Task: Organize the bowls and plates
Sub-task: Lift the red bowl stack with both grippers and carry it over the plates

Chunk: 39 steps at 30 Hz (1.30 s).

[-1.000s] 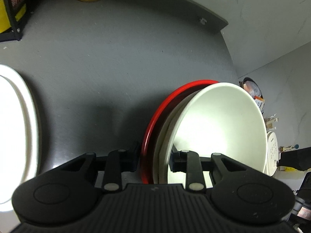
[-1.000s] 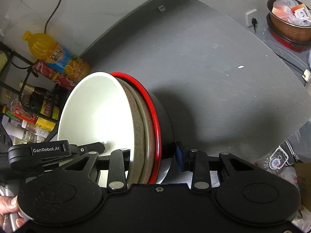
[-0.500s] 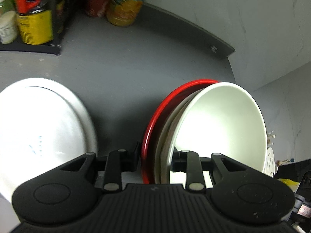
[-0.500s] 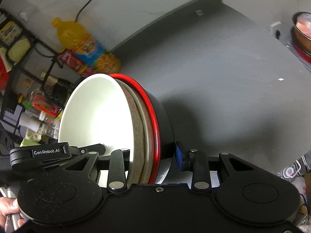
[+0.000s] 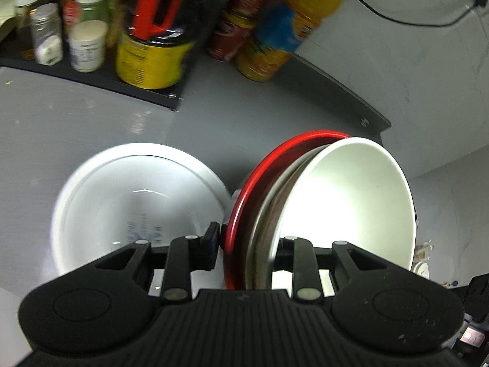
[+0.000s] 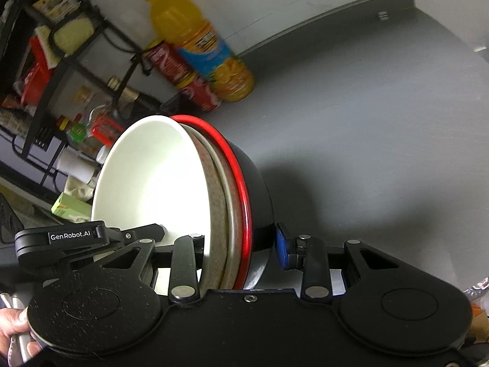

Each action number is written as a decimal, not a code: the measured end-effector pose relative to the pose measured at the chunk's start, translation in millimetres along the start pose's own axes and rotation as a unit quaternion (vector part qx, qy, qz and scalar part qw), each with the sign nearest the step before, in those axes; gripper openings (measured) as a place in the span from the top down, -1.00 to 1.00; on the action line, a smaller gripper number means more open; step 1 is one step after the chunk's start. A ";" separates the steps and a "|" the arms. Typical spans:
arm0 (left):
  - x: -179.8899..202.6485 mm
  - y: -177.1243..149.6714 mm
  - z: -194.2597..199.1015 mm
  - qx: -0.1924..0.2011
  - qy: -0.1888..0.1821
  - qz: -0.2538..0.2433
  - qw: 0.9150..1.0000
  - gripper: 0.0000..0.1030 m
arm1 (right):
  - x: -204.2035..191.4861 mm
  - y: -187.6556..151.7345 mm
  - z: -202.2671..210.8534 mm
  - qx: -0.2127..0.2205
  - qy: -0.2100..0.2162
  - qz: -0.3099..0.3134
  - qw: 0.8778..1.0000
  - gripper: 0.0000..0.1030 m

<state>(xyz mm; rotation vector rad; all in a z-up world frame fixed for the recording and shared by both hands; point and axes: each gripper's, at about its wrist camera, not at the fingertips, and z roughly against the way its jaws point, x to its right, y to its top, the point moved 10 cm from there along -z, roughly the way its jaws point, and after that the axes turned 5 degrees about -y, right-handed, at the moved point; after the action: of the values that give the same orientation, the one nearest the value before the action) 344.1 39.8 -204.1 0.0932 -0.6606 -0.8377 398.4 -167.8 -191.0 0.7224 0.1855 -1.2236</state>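
white plate [image 5: 101,202]: flat on grey counter [image 5: 76,128], left of the held stack
left gripper [image 5: 246,244]: clamped on bowl stack [image 5: 336,211] rim
right gripper [image 6: 238,244]: clamped on opposite rim, stack off the counter
risk: nested bowls tilted; uneven hands could slide one out

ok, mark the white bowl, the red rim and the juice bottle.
white bowl [image 5: 345,211]: left wrist view, inner wall.
red rim [image 6: 241,180]: right wrist view, outer edge.
juice bottle [image 6: 207,49]: right wrist view, label.
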 end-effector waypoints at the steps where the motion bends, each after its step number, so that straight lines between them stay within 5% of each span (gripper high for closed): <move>1: -4.7 1.2 2.7 0.001 0.001 0.002 1.000 0.46 | -4.3 -2.0 -1.9 -0.002 0.002 0.000 1.000 0.36; 21: -102.8 15.2 19.1 -0.022 0.022 0.037 0.999 0.46 | -70.7 -44.7 -63.5 -0.040 -0.006 0.000 0.999 0.36; 39: -126.3 22.9 -0.7 -0.066 -0.002 0.012 0.998 0.46 | -69.3 -63.9 -79.0 -0.038 -0.041 -0.048 0.997 0.36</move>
<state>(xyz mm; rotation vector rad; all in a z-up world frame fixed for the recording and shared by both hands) 298.6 145.4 -261.0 -0.0351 -0.6085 -0.8571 335.2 -75.8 -242.7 0.6018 0.1992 -1.3293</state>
